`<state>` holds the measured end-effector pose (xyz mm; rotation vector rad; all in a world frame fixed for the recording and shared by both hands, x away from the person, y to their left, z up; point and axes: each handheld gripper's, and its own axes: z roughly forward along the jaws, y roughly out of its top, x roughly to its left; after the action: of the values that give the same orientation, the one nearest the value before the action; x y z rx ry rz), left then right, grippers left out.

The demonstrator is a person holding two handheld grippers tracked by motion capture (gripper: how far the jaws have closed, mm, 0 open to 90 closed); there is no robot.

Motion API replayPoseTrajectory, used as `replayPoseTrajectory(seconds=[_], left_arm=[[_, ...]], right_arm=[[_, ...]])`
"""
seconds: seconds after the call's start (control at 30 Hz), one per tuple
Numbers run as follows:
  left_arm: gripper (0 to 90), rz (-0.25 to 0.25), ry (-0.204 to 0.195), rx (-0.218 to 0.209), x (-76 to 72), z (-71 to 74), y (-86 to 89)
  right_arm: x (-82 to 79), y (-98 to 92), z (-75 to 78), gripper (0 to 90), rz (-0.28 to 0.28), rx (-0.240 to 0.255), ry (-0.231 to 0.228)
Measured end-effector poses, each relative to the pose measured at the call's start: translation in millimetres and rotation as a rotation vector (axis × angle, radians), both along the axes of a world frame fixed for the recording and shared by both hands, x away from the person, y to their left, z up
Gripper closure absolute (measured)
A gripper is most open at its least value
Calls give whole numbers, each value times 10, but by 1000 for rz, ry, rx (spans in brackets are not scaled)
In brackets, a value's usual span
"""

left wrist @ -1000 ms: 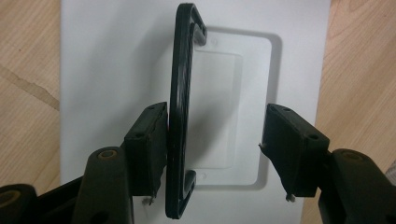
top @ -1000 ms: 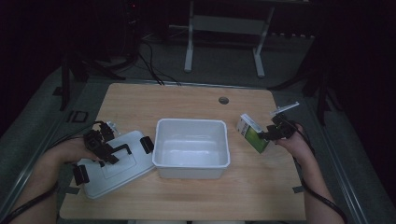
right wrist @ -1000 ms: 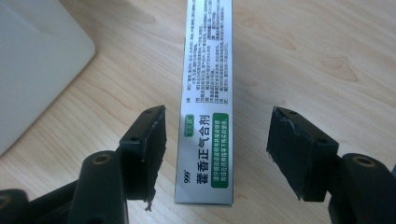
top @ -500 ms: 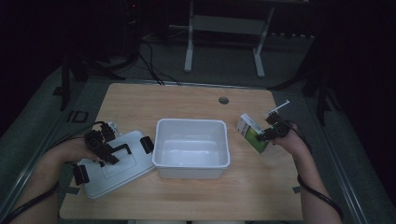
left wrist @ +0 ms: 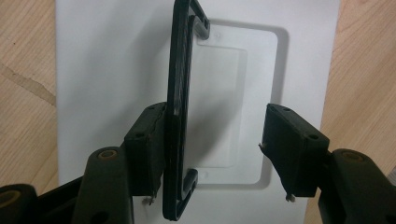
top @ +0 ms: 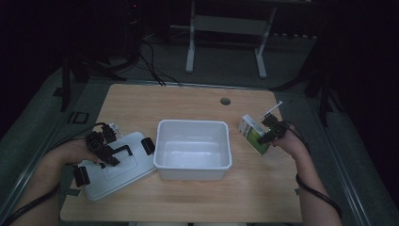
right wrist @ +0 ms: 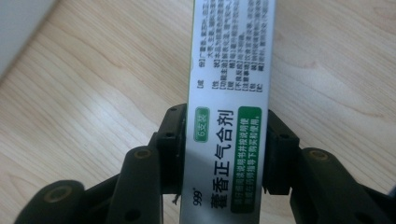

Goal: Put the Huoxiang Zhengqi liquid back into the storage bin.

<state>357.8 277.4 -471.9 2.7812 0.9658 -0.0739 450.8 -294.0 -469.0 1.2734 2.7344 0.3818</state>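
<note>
- Now your right gripper [right wrist: 219, 154] has just been closing, and its jaws stand against both sides of the green-and-white medicine box [right wrist: 229, 116], so it has the box gripped.
- Compared with a second ago, that hand has edged in a little and slightly down; the box [top: 254, 133] has not shifted, standing on the table [top: 188, 101] just right of the white tub [top: 194, 149], near its far right corner.
- To my eye that means the pick is made, and lifting the box over the tub's rim looks like the next move.
- Your left gripper [left wrist: 217, 149] has not moved: its jaws are parted over the white lid [left wrist: 107, 70], with the lid's black handle [left wrist: 180, 107] lying against one pad and the other pad clear of it, so nothing is clamped there.
- The lid [top: 115, 165] lies flat on the table, left of the tub and touching or nearly touching its side.
- Keep the grip firm; the carton's smooth faces might slip.
</note>
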Motion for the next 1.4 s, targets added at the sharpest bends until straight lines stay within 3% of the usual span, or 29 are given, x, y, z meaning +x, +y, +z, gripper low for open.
replayPoseTrajectory(seconds=[0.2, 0.33, 0.6, 1.0, 1.23, 1.4], left_arm=[[415, -1, 2, 3, -1, -11, -10], [415, -4, 3, 1, -3, -19, -4], [415, -3, 4, 4, -5, -10, -2], [415, 5, 12, 16, 4, -4, -17], [415, -2, 10, 28, 3, -4, -40], [415, -5, 18, 32, -21, -15, -45]], right_arm=[[44, 85, 16, 605, 15, -76, 36], [64, 107, 26, 627, 3, -95, 49], [26, 63, 71, 634, 1, -66, 34], [-112, -49, 283, 635, 16, -23, -2], [-226, -50, 518, 636, 37, 2, -38], [-290, -22, 708, 636, 81, 14, -54]])
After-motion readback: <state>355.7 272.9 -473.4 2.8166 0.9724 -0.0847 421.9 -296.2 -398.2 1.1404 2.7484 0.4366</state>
